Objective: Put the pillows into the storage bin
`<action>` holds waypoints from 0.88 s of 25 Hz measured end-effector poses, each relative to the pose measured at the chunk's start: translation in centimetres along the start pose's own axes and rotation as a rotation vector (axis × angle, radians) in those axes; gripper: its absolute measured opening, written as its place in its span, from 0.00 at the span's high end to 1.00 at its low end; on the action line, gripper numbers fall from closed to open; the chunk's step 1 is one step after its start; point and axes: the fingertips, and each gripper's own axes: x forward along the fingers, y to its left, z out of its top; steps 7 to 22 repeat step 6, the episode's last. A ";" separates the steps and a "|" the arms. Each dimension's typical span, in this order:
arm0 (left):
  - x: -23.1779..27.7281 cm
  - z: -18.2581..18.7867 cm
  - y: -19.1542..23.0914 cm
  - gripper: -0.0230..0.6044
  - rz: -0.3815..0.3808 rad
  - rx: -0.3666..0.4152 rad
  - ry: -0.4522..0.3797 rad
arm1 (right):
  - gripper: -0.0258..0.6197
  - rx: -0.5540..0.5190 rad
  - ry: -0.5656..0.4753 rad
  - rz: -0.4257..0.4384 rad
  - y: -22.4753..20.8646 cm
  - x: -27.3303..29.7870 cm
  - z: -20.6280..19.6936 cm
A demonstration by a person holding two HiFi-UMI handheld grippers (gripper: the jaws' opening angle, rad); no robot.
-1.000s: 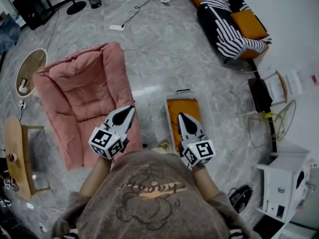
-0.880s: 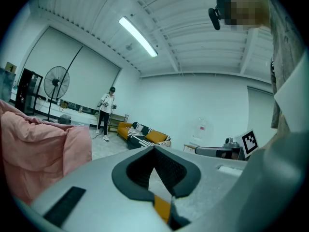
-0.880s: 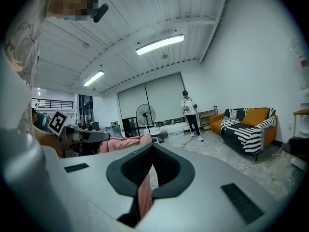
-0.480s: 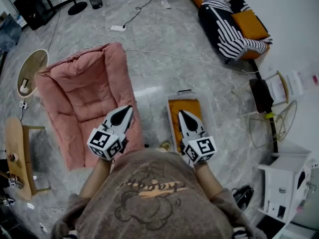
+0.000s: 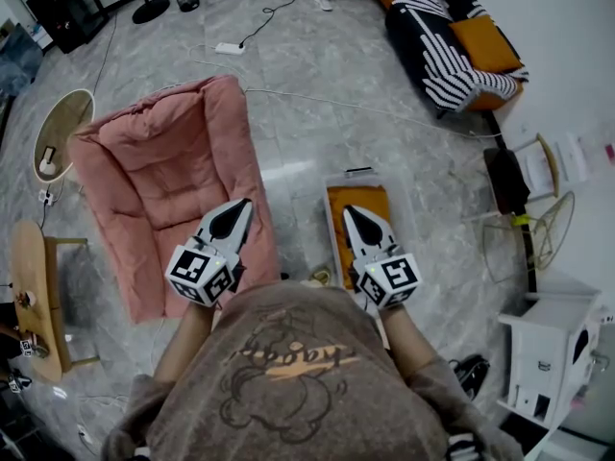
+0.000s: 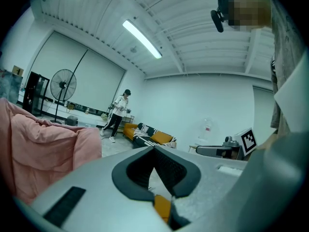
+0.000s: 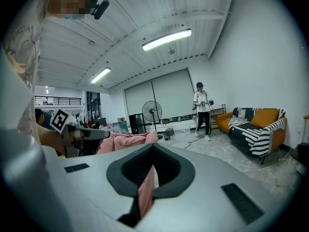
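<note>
A clear storage bin (image 5: 399,221) stands on the floor in front of me with an orange pillow (image 5: 357,203) lying in it. Another orange pillow (image 5: 485,44) rests on the striped sofa (image 5: 437,41) at the far right. My left gripper (image 5: 242,205) hangs shut and empty over the edge of the pink floor chair. My right gripper (image 5: 350,211) is shut and empty above the bin's near end. The left gripper view shows the left gripper (image 6: 154,149) with its jaws together. The right gripper view shows the right gripper (image 7: 153,146) closed the same way, and the sofa's orange pillow (image 7: 266,116) far off.
A pink padded floor chair (image 5: 168,185) lies left of the bin. A round side table (image 5: 60,133) and a wooden table (image 5: 29,286) stand at the left, a white cabinet (image 5: 553,353) at the right. A power strip (image 5: 229,49) with cable crosses the floor. A person (image 7: 202,111) stands near a fan (image 7: 151,111).
Both grippers stay shut and close to my body, shifting only slightly. The head view has tilted a little, so the bin sits lower in the picture.
</note>
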 end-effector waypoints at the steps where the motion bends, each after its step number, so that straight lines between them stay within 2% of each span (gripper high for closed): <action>1: -0.1 0.0 0.1 0.96 0.003 -0.002 0.001 | 0.96 -0.001 0.005 0.006 0.2 0.1 0.0; 6: -0.5 -0.3 0.8 0.96 0.017 -0.011 0.005 | 0.97 -0.022 0.020 0.046 0.9 1.3 0.3; 22: -0.5 -0.3 0.8 0.96 0.017 -0.011 0.005 | 0.97 -0.022 0.020 0.046 0.9 1.3 0.3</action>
